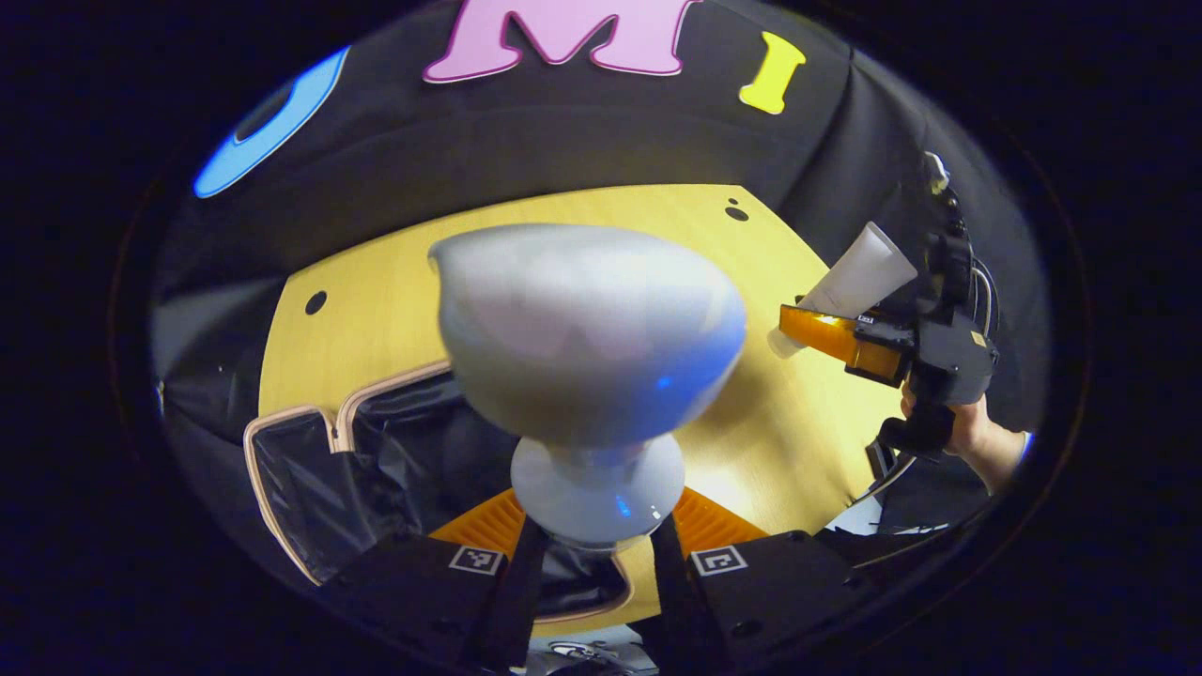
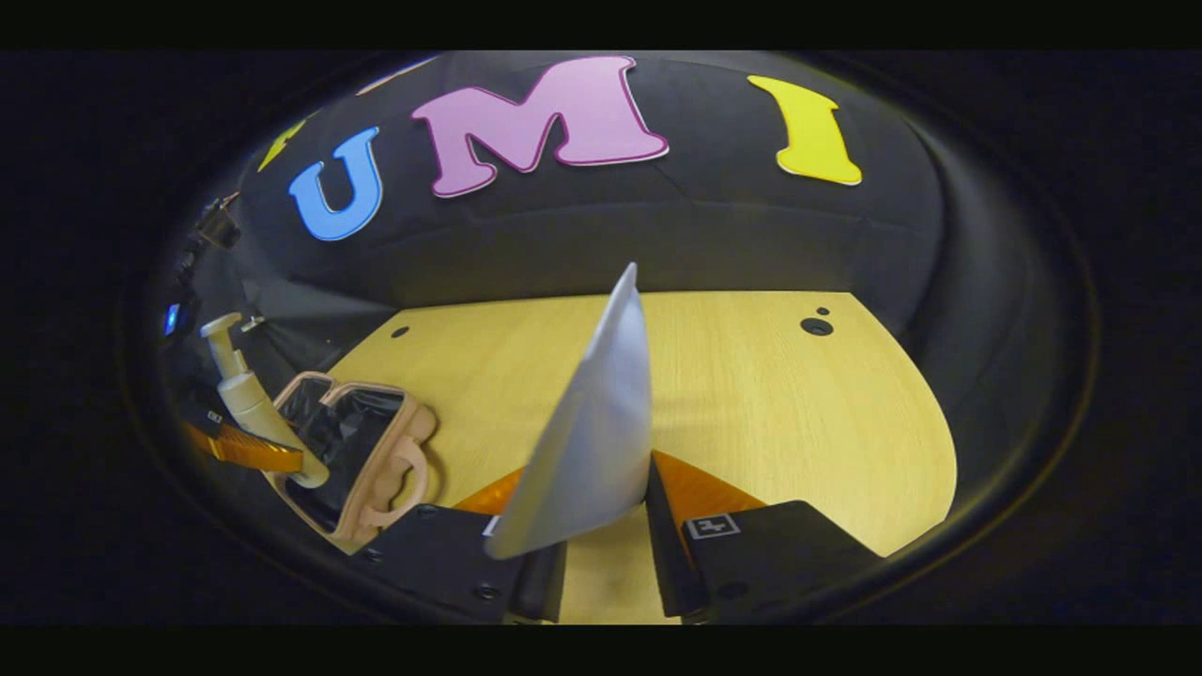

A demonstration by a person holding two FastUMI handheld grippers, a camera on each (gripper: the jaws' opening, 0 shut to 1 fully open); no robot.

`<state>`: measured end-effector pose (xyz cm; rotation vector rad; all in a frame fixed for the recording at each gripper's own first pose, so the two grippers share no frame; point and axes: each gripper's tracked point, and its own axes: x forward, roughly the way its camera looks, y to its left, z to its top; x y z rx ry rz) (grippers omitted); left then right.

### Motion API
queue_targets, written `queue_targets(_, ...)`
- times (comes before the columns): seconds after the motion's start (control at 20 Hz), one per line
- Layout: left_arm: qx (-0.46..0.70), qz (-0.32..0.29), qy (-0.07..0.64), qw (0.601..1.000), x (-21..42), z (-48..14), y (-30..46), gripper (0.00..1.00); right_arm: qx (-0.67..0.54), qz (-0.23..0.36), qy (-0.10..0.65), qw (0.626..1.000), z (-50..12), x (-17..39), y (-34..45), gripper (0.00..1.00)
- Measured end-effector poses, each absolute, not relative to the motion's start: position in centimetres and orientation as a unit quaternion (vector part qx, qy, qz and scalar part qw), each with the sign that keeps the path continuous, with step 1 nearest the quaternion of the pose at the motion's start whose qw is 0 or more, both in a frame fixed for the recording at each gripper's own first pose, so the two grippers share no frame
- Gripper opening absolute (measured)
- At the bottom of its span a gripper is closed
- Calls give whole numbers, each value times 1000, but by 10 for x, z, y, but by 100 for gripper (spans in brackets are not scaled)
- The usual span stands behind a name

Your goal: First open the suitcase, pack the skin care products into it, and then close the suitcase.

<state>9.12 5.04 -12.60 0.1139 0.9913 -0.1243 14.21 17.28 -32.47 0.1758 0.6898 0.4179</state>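
Table (image 1: pixel 394 282): light wood top with small dark holes, filling the middle of the left gripper view; also across the centre of the right gripper view (image 2: pixel 770 413).

Suitcase (image 1: pixel 310 469): small, pinkish-tan rim, dark shiny lining, lid open, lying flat on the table. Lower left in the left gripper view, partly behind the pump bottle. Lower left in the right gripper view too (image 2: pixel 376 460), handle facing the camera.

Left gripper (image 1: pixel 596 549): bottom centre of its own view. Jaws closed to a narrow gap around the neck of a pale pump bottle (image 1: pixel 587 329), both fingers pressing on it. The bottle body is blurred and bulges toward the lens, covering the frame centre. In the right gripper view this gripper (image 2: pixel 272 455) sits at far left with the bottle (image 2: pixel 246 394) upright, pump head on top, bottle base over the open suitcase; whether it touches the lining cannot be told.

Right gripper (image 2: pixel 601 554): bottom centre of its own view. Jaws nearly together, clamping the lower end of a white tube (image 2: pixel 596 441) that stands tilted, crimped flat end uppermost. In the left gripper view, this gripper (image 1: pixel 831 338) is at the right edge, above the table, tube (image 1: pixel 850 282) slanting up and right, well apart from the suitcase. A hand (image 1: pixel 972 432) grips its handle.
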Motion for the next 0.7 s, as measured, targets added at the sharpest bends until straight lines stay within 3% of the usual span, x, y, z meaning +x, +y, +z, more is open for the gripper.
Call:
queue_targets(0.15,71,-31,512,855,76,-145,94,58,82,220,325,916,-312,129,189,51)
queue_targets(0.45,11,-15,650,760,63,-224,116,58,82,224,314,919,-290,105,198,51)
queue_targets(0.5,13,-13,667,745,65,-236,122,54,81,221,313,920,-288,103,197,51)
queue_targets(0.55,17,-10,683,730,62,-249,133,58,81,218,312,921,-286,100,196,51)
queue_targets(0.7,23,5,722,691,66,-280,160,58,77,209,308,925,-280,92,192,51)
